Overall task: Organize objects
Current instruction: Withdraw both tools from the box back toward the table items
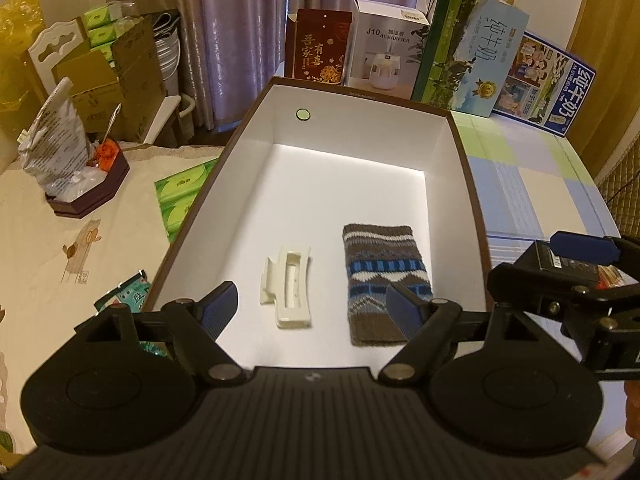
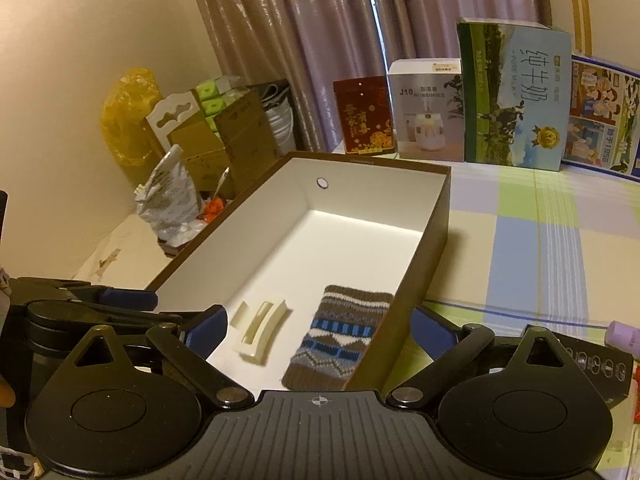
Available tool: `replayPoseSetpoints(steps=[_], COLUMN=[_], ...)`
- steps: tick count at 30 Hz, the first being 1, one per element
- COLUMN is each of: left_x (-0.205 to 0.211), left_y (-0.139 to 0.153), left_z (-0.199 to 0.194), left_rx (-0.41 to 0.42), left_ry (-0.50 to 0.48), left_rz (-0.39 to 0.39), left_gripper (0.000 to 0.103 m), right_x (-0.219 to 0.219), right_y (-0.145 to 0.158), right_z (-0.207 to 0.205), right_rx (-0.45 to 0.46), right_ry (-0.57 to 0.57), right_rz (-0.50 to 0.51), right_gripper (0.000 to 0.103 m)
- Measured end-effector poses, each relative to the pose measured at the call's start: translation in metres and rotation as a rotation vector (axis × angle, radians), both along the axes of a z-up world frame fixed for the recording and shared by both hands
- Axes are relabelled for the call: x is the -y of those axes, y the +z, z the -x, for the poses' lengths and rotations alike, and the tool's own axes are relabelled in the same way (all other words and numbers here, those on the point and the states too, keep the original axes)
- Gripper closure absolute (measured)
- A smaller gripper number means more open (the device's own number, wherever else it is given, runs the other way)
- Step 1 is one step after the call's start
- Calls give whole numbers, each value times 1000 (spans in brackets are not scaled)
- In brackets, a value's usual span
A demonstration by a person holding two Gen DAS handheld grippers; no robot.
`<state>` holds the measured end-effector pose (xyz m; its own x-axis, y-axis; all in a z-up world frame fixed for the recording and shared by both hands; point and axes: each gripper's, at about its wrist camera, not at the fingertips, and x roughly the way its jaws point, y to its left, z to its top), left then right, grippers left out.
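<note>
A brown box with a white inside (image 1: pixel 460 148) (image 2: pixel 440 208) stands on the table. In it lie a cream hair claw clip (image 1: pixel 289 286) (image 2: pixel 262 326) and a brown, blue and white knitted pouch (image 1: pixel 384 280) (image 2: pixel 340 340). My left gripper (image 1: pixel 316 308) is open and empty, hovering over the box's near end above the clip. My right gripper (image 2: pixel 320 332) is open and empty, just right of the left one, its fingers straddling the box's near right wall; it also shows at the right edge of the left wrist view (image 1: pixel 580 276).
Upright cartons (image 1: pixel 468 48) (image 2: pixel 512 100) line the back of the checkered tablecloth. A black box (image 2: pixel 596 364) and a purple tube (image 2: pixel 624 334) lie at the right. Green tissue packs (image 1: pixel 180 196), a dark tray with a foil bag (image 1: pixel 80 184) and cardboard boxes stand at the left.
</note>
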<state>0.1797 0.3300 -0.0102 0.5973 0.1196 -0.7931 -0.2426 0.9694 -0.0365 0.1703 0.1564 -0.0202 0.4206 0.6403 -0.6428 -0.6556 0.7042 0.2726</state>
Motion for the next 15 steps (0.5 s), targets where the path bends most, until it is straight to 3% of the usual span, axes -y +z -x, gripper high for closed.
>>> replayPoseSetpoints(steps=[15], left_x=[47], left_y=[10], left_z=[42], left_rx=[5], left_ry=[82], left_rz=[3], left_gripper=[24], right_x=[51], right_y=[7], right_z=[22], right_rx=[-21], right_ry=[77], right_rz=[-19], right_gripper=[6])
